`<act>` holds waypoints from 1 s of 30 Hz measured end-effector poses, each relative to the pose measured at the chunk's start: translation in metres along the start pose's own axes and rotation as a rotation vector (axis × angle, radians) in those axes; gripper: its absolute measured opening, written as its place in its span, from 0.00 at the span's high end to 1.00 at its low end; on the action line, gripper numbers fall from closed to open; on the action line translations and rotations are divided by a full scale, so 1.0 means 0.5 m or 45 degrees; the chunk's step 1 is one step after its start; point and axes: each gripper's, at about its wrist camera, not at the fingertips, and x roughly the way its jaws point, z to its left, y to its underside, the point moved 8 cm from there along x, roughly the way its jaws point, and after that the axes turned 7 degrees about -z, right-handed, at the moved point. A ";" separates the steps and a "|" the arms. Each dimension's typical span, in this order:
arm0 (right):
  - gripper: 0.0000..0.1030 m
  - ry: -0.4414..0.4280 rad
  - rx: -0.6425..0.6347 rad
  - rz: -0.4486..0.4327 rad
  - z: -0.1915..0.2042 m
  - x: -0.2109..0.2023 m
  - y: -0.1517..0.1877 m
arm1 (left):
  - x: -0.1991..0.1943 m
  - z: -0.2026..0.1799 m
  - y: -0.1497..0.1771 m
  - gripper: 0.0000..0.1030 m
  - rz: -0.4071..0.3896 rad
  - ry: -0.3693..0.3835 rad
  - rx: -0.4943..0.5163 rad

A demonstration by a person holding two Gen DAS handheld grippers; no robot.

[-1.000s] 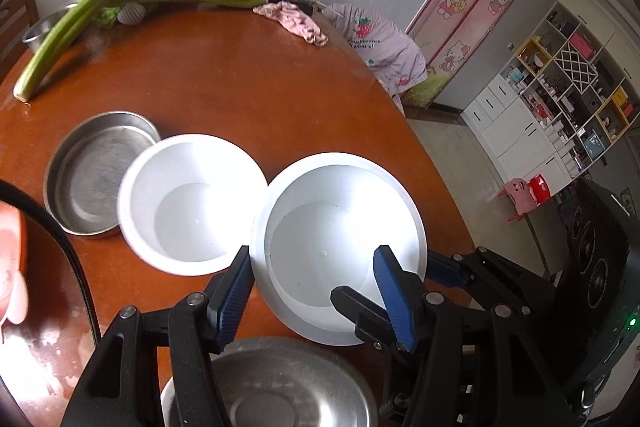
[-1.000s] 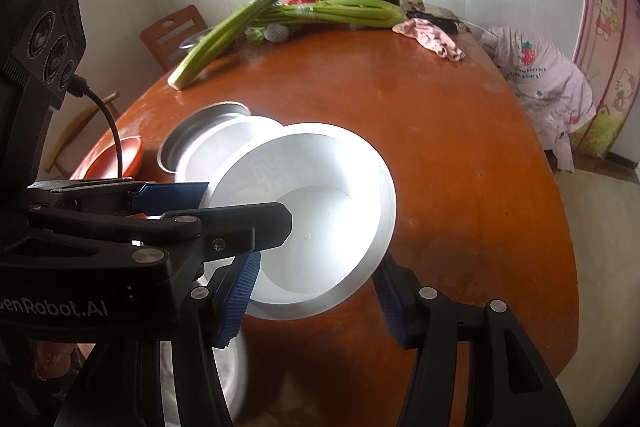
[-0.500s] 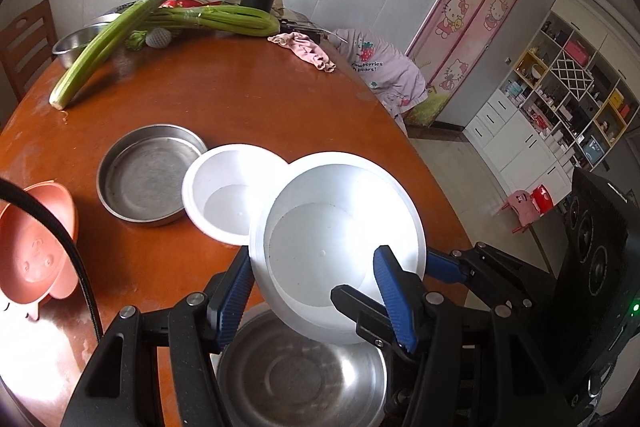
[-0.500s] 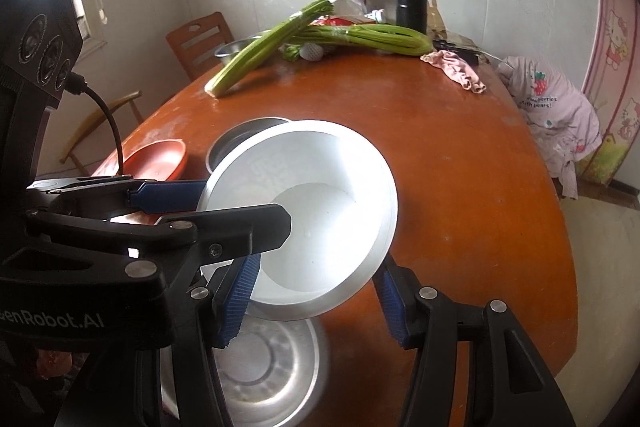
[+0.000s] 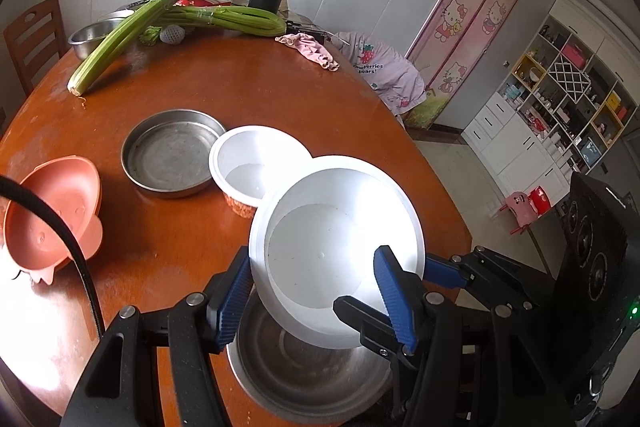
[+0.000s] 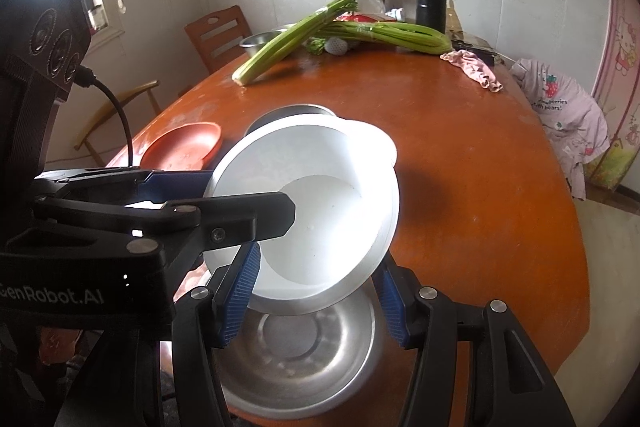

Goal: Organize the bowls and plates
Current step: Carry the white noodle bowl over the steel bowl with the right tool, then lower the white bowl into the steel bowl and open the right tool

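Both grippers, left and right, clamp the tilted white bowl. It hangs above a steel bowl at the table's near edge.

A round wooden table bears a steel pan, pink dish, celery

At lower centre, the left gripper clamps a tilted white bowl above a steel bowl. The right gripper grips its right rim. Behind, a second white bowl, a steel pan and, at left, a pink plate sit on the table.
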 end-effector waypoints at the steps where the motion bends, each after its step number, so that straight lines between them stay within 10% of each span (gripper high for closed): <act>1: 0.43 0.000 0.001 0.005 0.003 -0.001 0.004 | -0.002 0.001 0.006 0.42 0.005 0.001 -0.001; 30: 0.43 -0.057 0.035 0.113 0.022 0.008 0.092 | 0.024 0.015 0.092 0.42 0.110 -0.022 -0.020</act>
